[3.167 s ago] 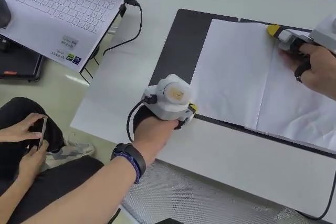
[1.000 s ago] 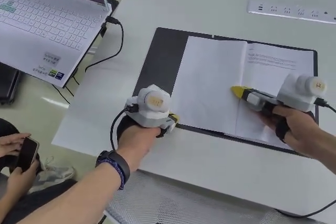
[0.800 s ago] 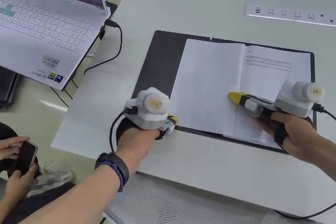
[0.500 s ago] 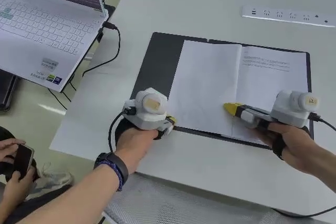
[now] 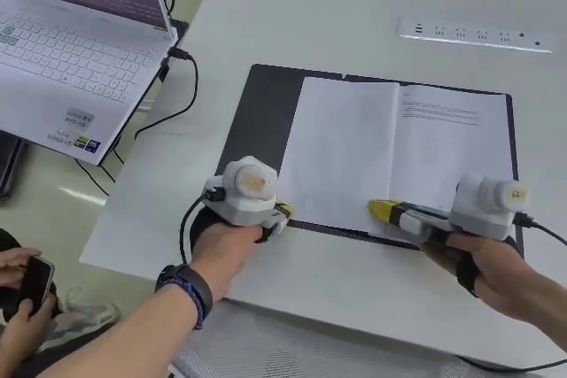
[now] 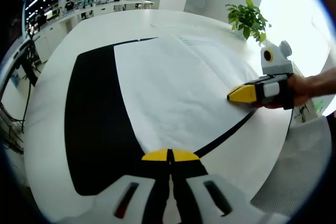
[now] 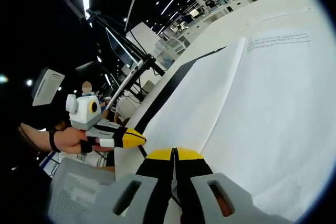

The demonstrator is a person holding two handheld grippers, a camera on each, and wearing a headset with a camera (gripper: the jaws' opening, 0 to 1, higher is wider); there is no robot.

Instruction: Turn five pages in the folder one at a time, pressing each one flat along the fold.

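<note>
Indoors, white workbench (image 5: 337, 6), open folder (image 5: 257, 121), laptop (image 5: 62, 50) beside.

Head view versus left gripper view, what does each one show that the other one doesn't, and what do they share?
Head view brings the laptop, the power strip and a phone held by another person at lower left. Left gripper view brings a potted plant beyond the table. Shared: the open black folder, its white pages, the left gripper with jaws shut at the folder's near edge, and the right gripper, jaws shut, tip on the pages near the fold.
</note>
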